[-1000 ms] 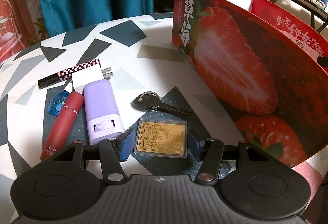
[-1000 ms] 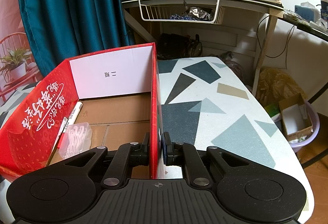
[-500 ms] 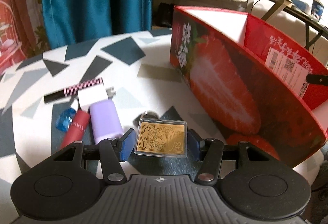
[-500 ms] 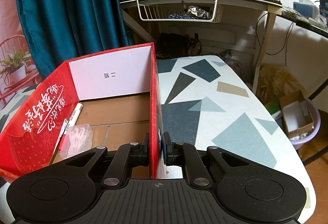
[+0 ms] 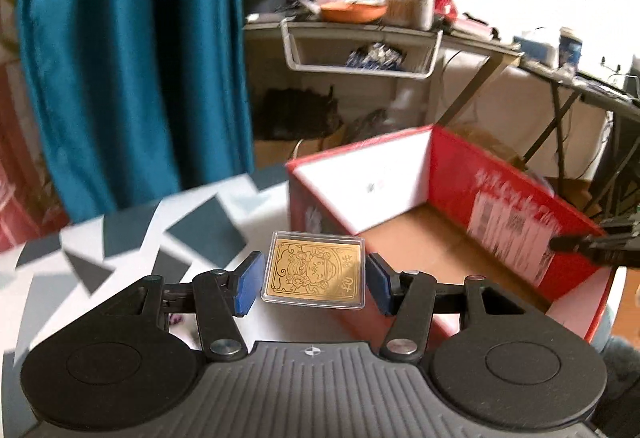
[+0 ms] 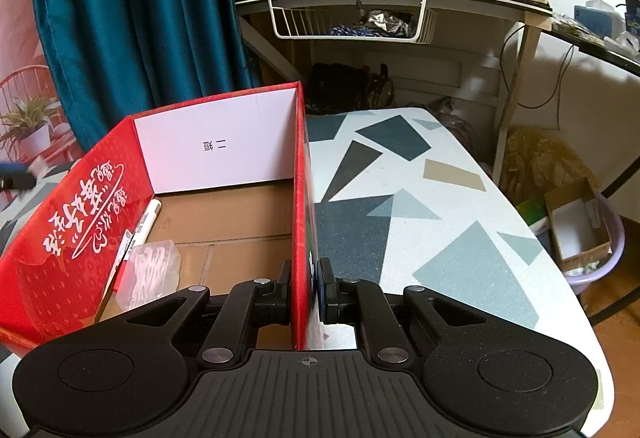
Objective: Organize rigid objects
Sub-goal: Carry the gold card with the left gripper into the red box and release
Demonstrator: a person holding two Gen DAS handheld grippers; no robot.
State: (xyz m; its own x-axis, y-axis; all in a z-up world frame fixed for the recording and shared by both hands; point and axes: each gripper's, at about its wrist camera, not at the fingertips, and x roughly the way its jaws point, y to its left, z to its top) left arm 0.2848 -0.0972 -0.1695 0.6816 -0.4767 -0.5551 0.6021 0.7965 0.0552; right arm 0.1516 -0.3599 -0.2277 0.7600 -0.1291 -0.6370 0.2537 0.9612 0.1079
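Note:
A gold card in a clear case [image 5: 314, 270] hangs in the air with my left gripper [image 5: 313, 288] shut on its two side edges, just left of the red strawberry box [image 5: 500, 197] and above its rim. The box's brown floor shows beyond the card. In the right wrist view my right gripper [image 6: 305, 290] is shut on the box's right wall [image 6: 300, 197], one finger inside and one outside. Inside the box a white pen [image 6: 146, 217] and a clear plastic case of white bits [image 6: 150, 270] lie along the left wall.
The box stands on a white table with grey and dark triangles [image 6: 420, 217]. Behind it hangs a teal curtain [image 5: 120, 57], and a cluttered desk with a white wire basket [image 6: 348, 17] stands at the back. A purple basin [image 6: 580, 238] sits on the floor to the right.
My left gripper has lifted the gold card off the table and up past the box's rim; the small items on the table have dropped out of view. The right gripper has not moved.

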